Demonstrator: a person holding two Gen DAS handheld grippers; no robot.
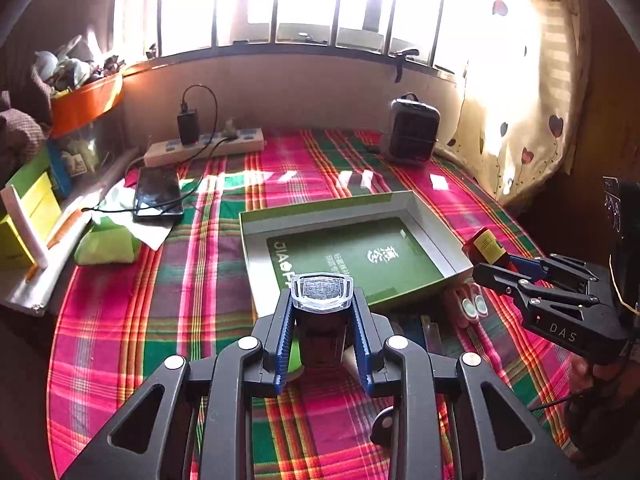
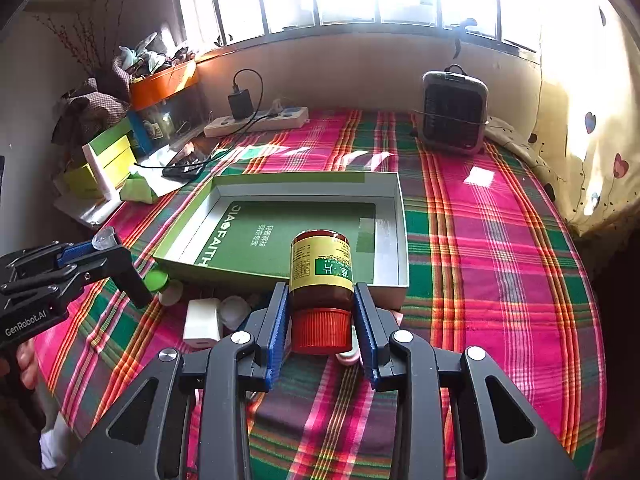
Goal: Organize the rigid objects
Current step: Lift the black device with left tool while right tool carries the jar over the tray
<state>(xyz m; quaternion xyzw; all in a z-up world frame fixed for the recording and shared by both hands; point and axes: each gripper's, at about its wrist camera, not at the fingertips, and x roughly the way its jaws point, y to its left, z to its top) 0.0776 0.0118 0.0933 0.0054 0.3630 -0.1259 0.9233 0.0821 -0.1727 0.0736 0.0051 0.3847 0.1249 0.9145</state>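
Note:
My left gripper [image 1: 322, 300] is shut on a dark glass bottle with a thick clear base [image 1: 321, 294], held just above the near edge of an open green box lid [image 1: 428, 216]. My right gripper [image 2: 322, 292] is shut on a brown pill bottle [image 2: 322, 268] with a yellow label and red cap, cap toward me, over the box's near wall [image 2: 400, 216]. Each gripper shows in the other's view: the right one [image 1: 486, 258] at the box's right, the left one [image 2: 106, 246] at its left. Several small items lie in front of the box: a white charger [image 2: 202, 322], white caps [image 2: 234, 312], a green lid [image 2: 156, 280].
A plaid cloth [image 2: 480, 280] covers the table. At the back stand a small heater [image 2: 454, 110], a power strip [image 2: 256, 120] with a plugged adapter, a phone [image 1: 158, 196] on a cable, yellow-green boxes [image 1: 28, 208] and an orange tub [image 1: 86, 102]. A green tissue pack [image 1: 106, 246] lies left.

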